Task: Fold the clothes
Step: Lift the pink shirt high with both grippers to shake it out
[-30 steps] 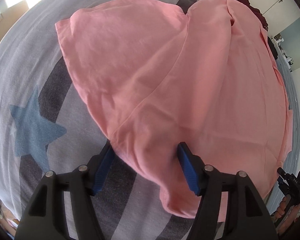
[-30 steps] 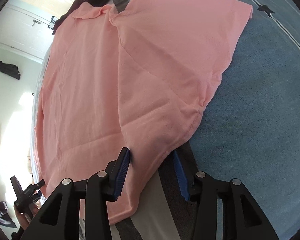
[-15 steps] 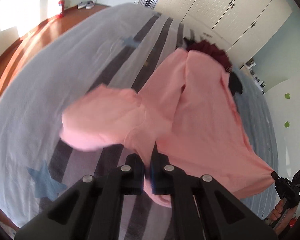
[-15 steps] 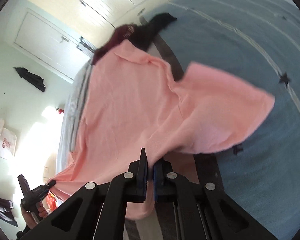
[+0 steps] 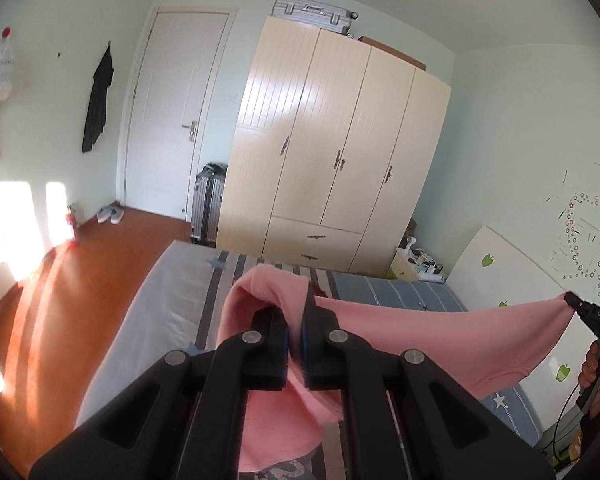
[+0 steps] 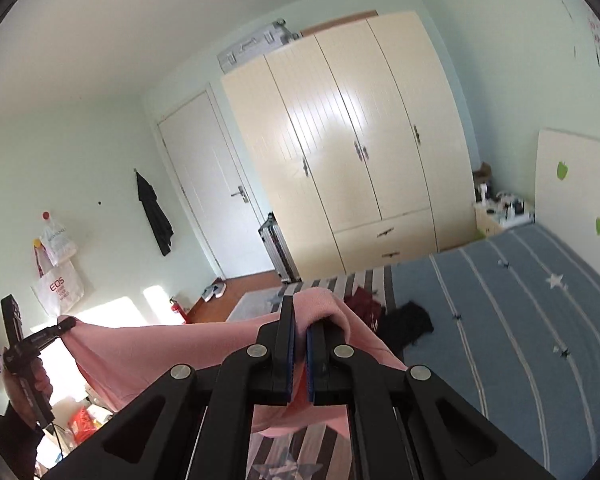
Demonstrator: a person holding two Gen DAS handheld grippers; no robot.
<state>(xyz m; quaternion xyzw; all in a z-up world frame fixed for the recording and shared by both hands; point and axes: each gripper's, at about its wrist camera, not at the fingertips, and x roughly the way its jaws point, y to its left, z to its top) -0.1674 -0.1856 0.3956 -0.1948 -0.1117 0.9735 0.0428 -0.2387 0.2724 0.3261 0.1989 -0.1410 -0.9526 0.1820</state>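
Note:
A pink garment [image 5: 440, 332] hangs stretched in the air above the bed, held at both ends. My left gripper [image 5: 295, 320] is shut on one edge of it; the cloth folds over the finger tips and drapes below. My right gripper [image 6: 299, 320] is shut on the other edge of the pink garment [image 6: 148, 348]. Each view shows the other gripper far off at the frame's side, pinching a corner of the cloth: the right gripper in the left wrist view [image 5: 572, 302], the left gripper in the right wrist view [image 6: 70, 324].
A striped grey and blue bed cover with stars [image 6: 520, 320] lies below. Dark red and black clothes [image 6: 396, 320] lie on it at the far end. A cream wardrobe [image 5: 332, 160], a silver suitcase [image 5: 206, 204] and a white door [image 5: 172, 120] stand beyond.
Both grippers closed on the pink garment's edge, then lifted it off the bed. The views swung up from the bed to the room, and the cloth now hangs stretched between the grippers.

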